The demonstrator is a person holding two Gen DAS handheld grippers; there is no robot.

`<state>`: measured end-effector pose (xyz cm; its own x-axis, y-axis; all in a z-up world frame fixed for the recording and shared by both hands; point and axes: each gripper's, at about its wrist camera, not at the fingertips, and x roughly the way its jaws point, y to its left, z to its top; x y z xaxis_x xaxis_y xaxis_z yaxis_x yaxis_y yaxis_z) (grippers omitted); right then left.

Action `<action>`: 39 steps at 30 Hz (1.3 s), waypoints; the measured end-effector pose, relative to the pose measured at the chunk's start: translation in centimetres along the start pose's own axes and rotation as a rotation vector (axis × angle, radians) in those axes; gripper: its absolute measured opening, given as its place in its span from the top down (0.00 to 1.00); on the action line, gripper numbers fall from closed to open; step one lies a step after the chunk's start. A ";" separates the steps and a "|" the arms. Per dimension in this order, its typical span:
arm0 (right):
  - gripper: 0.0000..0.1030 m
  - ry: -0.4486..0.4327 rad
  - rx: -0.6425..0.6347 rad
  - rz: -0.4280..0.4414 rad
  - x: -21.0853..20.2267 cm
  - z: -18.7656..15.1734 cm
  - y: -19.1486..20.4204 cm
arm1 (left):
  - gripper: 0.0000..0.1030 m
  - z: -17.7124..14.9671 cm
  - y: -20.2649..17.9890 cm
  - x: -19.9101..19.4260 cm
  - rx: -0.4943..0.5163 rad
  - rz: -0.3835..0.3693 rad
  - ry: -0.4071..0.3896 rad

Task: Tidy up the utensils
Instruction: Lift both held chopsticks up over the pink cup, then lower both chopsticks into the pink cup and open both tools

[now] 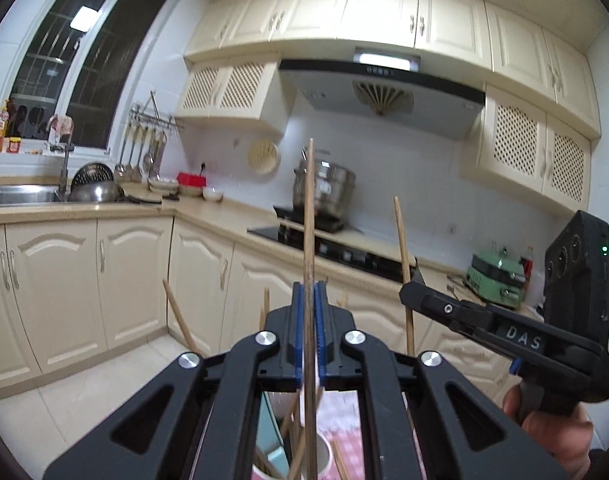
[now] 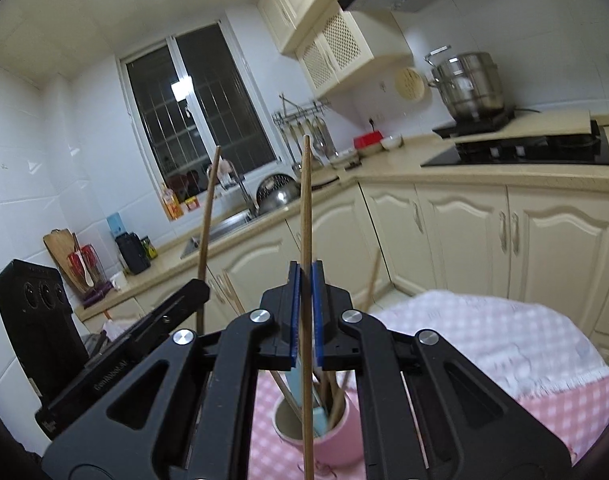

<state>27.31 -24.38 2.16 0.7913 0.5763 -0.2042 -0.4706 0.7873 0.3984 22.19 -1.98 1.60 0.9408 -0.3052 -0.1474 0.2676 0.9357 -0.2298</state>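
Observation:
My left gripper (image 1: 308,289) is shut on a wooden chopstick (image 1: 309,208) that stands upright between its blue pads. My right gripper (image 2: 305,269) is shut on a second upright chopstick (image 2: 305,200). Each gripper shows in the other's view: the right gripper (image 1: 409,293) with its chopstick (image 1: 402,240), the left gripper (image 2: 198,285) with its chopstick (image 2: 207,216). Both hang above a pink cup (image 2: 344,436), which holds several more chopsticks and a light-blue utensil (image 2: 319,420). In the left wrist view the cup (image 1: 325,455) looks whitish, under the jaws.
The cup stands on a table with a pink checked cloth (image 2: 484,344). Beyond are cream cabinets (image 1: 132,280), an L-shaped counter with a sink (image 1: 20,194), a black hob (image 2: 544,152) and a steel pot (image 2: 470,84). A green appliance (image 1: 496,280) sits at the right.

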 end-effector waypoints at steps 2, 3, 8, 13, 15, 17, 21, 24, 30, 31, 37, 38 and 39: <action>0.94 -0.018 0.001 -0.003 0.5 0.2 0.0 | 0.95 0.2 0.0 0.5 0.003 0.020 -0.027; 0.94 -0.027 0.008 -0.006 0.9 0.4 0.0 | 0.95 0.2 -0.1 0.9 0.001 0.028 -0.041; 0.94 -0.057 0.026 -0.021 2.5 0.3 -0.1 | 0.95 0.1 0.2 2.7 -0.012 0.059 -0.062; 0.94 -0.066 0.035 -0.035 3.8 0.0 -0.5 | 0.95 -1.0 0.4 4.2 -0.019 0.082 -0.058; 0.94 -0.066 0.035 -0.042 4.2 -0.3 -0.6 | 0.95 -1.4 0.7 4.6 -0.023 0.091 -0.055; 0.94 -0.068 0.040 -0.050 4.6 -0.8 -0.7 | 0.95 -1.9 0.9 5.0 -0.027 0.101 -0.048; 0.94 -0.058 0.038 -0.065 5.2 -1.8 -0.6 | 0.95 -3.0 1.3 5.4 -0.024 0.114 -0.034; 0.94 -0.046 0.044 -0.074 5.5 -2.5 -0.9 | 0.95 -3.9 1.6 5.8 -0.033 0.122 -0.017; 0.94 -0.025 0.036 -0.082 5.9 -3.2 -0.8 | 0.95 -5.2 1.9 5.7 -0.030 0.125 -0.004; 0.94 -0.020 0.034 -0.081 5.9 -3.2 -0.7 | 0.95 -5.3 2.0 5.8 -0.029 0.122 -0.002; 0.74 0.003 0.021 -0.106 5.0 -3.3 -0.5 | 0.59 -5.4 2.0 5.0 -0.004 0.098 0.021; 0.61 -0.007 0.025 -0.112 4.5 -3.1 -0.6 | 0.39 -5.2 2.1 4.6 -0.011 0.099 0.012; 0.27 -0.026 0.032 -0.117 3.9 -3.0 -0.7 | 0.33 -5.0 2.2 4.0 -0.018 0.102 -0.002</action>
<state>29.54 -22.06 -1.62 0.8504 0.4742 -0.2279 -0.3618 0.8416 0.4011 25.54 -2.03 -4.31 0.9634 -0.2081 -0.1689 0.1667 0.9587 -0.2305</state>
